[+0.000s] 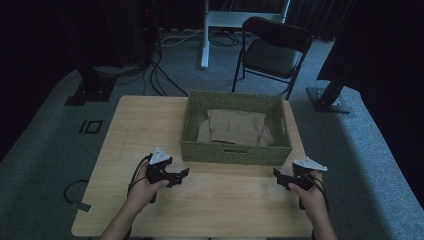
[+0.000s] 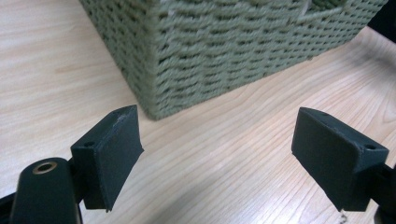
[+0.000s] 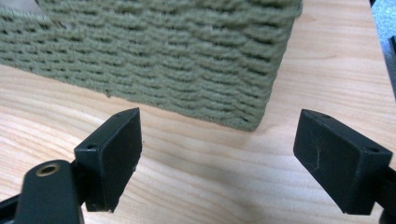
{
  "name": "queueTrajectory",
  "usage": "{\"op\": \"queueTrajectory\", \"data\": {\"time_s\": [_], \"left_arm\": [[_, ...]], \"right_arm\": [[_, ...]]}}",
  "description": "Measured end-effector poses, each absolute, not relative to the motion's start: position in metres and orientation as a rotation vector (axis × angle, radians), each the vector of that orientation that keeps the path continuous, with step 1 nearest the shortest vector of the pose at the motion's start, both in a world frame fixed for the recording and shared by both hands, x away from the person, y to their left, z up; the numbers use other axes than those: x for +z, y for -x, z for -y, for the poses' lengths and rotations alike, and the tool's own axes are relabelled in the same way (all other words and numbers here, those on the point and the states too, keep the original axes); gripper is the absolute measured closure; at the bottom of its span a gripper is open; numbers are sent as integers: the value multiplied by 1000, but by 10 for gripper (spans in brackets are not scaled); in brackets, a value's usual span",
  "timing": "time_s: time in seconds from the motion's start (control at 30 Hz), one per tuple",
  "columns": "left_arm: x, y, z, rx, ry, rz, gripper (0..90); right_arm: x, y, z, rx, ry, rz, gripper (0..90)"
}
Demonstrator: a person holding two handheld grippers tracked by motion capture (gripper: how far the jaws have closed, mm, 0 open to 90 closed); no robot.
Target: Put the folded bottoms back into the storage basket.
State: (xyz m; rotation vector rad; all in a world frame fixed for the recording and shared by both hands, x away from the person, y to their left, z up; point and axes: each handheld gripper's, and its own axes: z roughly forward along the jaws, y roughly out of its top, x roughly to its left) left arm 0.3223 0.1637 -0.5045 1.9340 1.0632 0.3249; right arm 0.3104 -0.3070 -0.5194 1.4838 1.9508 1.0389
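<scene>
Approach step: left hand-held gripper (image 1: 184, 174) and right hand-held gripper (image 1: 276, 173) held wide open, empty, near front corners of green woven rectangular basket (image 1: 235, 152) on light wooden surface (image 1: 150, 120). Next: folded beige cloth (image 1: 235, 127) inside basket to be reached.

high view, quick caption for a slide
Two hand-held grippers, left gripper and right gripper, open on the table before a woven basket holding folded cloth.

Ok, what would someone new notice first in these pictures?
Probably the green woven basket at the table's far middle, with folded tan cloth inside. Next, the left gripper and right gripper, both open and empty, near its front corners.
</scene>
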Motion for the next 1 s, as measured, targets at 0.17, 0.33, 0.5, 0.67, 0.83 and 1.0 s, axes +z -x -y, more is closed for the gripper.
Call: {"op": "queueTrajectory", "data": {"time_s": [0.17, 0.33, 0.5, 0.67, 0.83, 1.0], "left_arm": [[-519, -316, -172, 331, -1959, -1104, 169], [-528, -309, -179, 345, -1971, -1148, 169], [-532, -302, -190, 366, -1972, -1198, 169], [-535, -295, -201, 393, -1986, -1228, 169], [-539, -290, -214, 425, -1980, -1287, 169], [-540, -285, -230, 493, -1954, -1369, 169]], "right_arm": [[-527, -307, 306, 1028, -1501, -1962, 151], [-532, -304, 306, 1008, -1511, -1967, 193], [-537, -300, 306, 993, -1529, -1958, 189], [-541, -297, 307, 972, -1539, -1964, 183], [-544, -295, 310, 936, -1546, -1967, 183], [-551, -293, 314, 899, -1580, -1969, 183]]}}
